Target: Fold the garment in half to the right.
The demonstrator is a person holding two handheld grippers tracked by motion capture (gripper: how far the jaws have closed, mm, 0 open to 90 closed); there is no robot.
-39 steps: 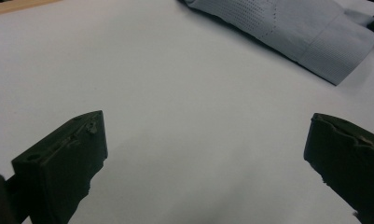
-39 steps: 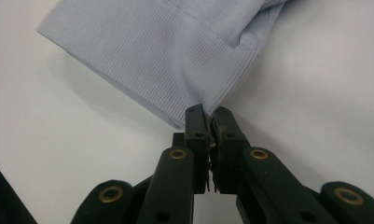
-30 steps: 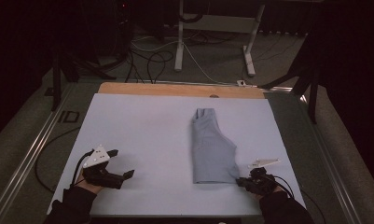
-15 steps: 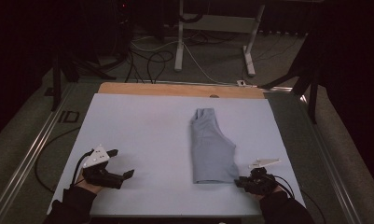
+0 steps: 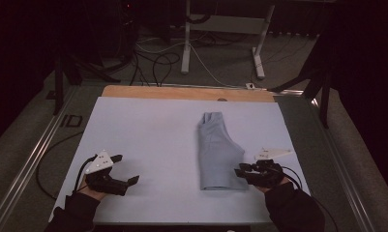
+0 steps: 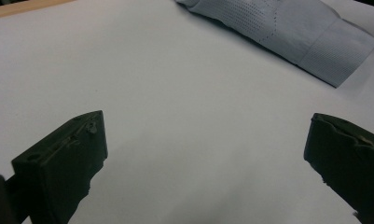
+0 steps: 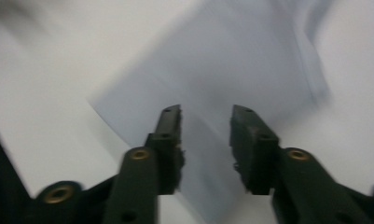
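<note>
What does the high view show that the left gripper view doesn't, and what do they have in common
High view alone: the right gripper at the near right edge of the folded grey garment, the left gripper with its grey plate, both sleeves, the wooden strip at the table's far edge, and cables and stand legs on the floor. Left gripper view alone: the left gripper's jaws from close up, spread wide over bare sheet, and the garment's fine dotted weave. Both share the garment lying flat on the white sheet.
</note>
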